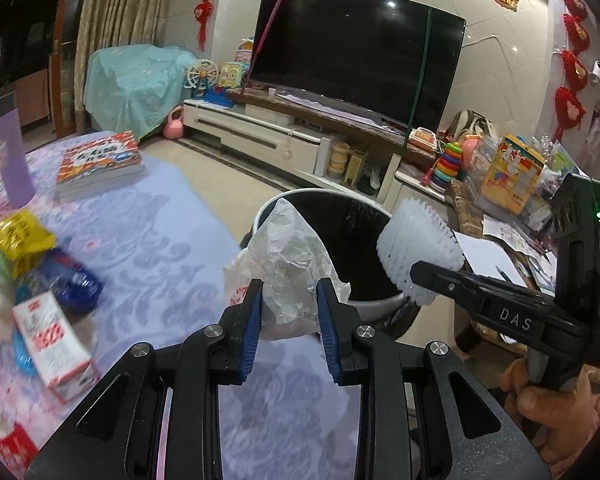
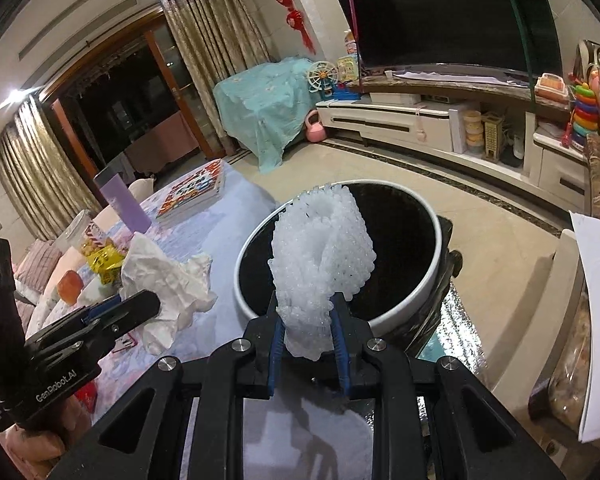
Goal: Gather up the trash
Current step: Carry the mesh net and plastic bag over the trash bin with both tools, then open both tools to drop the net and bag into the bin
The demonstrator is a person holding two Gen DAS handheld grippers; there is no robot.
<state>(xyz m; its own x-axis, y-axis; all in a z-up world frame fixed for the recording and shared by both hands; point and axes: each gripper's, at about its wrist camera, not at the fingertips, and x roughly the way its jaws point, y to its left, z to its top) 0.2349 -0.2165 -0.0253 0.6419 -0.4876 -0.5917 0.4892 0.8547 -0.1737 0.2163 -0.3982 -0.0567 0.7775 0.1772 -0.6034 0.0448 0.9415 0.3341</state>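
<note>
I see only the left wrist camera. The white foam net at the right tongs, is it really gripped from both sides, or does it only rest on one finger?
Observer: Gripped. In the right wrist view, both blue pads of the right tongs press the lower end of the foam net.
Operator: Is the net above the opening of the trash bin?
Observer: Its upper part is. The tongs themselves sit just before the white rim of the trash bin.
Operator: And my crumpled paper?
Observer: The crumpled paper in the left tongs appears to be over the tablecloth, left of the bin, not over the opening.
</note>
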